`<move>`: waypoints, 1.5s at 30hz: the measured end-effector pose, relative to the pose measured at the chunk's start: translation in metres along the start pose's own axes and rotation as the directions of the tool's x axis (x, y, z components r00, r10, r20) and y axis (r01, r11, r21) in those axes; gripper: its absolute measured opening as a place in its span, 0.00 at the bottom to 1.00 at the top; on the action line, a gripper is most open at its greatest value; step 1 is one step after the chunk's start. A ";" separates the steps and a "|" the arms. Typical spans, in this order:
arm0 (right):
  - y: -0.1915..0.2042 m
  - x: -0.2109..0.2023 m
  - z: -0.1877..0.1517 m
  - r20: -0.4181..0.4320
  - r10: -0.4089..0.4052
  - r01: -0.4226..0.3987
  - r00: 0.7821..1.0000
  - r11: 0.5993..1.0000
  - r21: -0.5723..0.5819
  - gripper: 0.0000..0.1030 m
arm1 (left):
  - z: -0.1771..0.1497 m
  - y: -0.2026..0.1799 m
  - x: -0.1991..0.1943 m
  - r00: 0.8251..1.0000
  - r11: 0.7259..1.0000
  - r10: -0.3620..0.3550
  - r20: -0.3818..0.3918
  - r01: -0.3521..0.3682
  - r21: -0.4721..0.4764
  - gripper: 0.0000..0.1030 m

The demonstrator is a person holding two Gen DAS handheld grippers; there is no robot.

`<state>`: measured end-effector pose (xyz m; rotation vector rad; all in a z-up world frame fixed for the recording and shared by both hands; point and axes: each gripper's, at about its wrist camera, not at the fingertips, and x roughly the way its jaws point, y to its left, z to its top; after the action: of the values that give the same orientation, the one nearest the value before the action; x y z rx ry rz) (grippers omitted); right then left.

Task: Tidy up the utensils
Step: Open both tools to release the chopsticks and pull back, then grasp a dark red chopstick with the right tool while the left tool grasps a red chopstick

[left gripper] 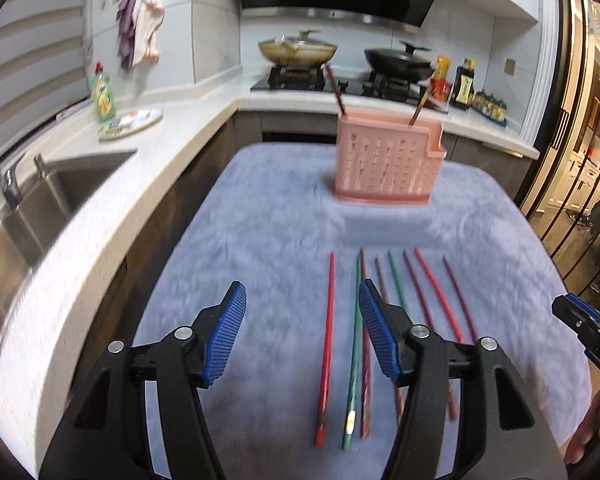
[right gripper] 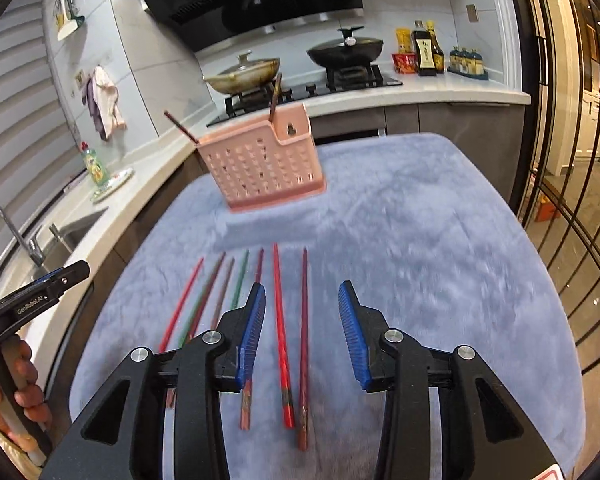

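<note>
Several coloured chopsticks lie side by side on the blue-grey cloth [left gripper: 260,220]. My left gripper [left gripper: 301,294] hovers open above them, with a red chopstick [left gripper: 327,344] and a green chopstick [left gripper: 354,344] seen between its fingers, untouched. My right gripper [right gripper: 303,292] is also open above the row's right end, over a red chopstick [right gripper: 281,332] and a dark red chopstick [right gripper: 304,332]. Farther back stands the pink perforated holder [left gripper: 388,160] [right gripper: 260,164], with two chopsticks [left gripper: 336,88] [right gripper: 180,126] leaning out of it.
A steel sink [left gripper: 60,192] with a faucet runs along the left counter, beside a dish soap bottle [left gripper: 103,94] and a plate [left gripper: 130,122]. Behind the holder is a stove with a wok [left gripper: 298,52] and a black pan [left gripper: 400,62]. Sauce bottles [left gripper: 464,84] stand at the right. Glass doors line the right side.
</note>
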<state>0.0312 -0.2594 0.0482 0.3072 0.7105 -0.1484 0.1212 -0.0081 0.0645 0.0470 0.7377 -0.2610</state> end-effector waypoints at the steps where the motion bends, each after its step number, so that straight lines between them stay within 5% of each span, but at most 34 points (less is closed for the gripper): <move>1: 0.000 0.001 -0.006 -0.009 -0.004 0.004 1.000 1.000 -0.005 0.36 | -0.007 0.002 0.001 1.000 1.000 -0.002 -0.012 0.002 -0.004 0.54; 16: 0.001 0.024 -0.060 -0.109 -0.048 0.045 0.993 0.999 -0.030 0.34 | -0.073 0.016 0.023 0.988 0.999 0.019 -0.153 -0.023 -0.027 0.54; 30: 0.006 0.047 -0.077 -0.172 -0.057 0.050 0.983 0.998 -0.048 0.17 | -0.088 0.015 0.033 0.981 0.999 0.013 -0.193 -0.021 -0.039 0.54; 45: 0.003 0.054 -0.082 -0.179 -0.058 0.049 0.982 0.998 -0.051 0.12 | -0.094 0.005 0.040 0.977 1.000 -0.005 -0.213 -0.001 -0.030 0.54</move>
<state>0.0221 -0.2311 -0.0459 0.2597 0.9009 -0.1564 0.0885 0.0008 -0.0321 0.0459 0.9545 -0.2489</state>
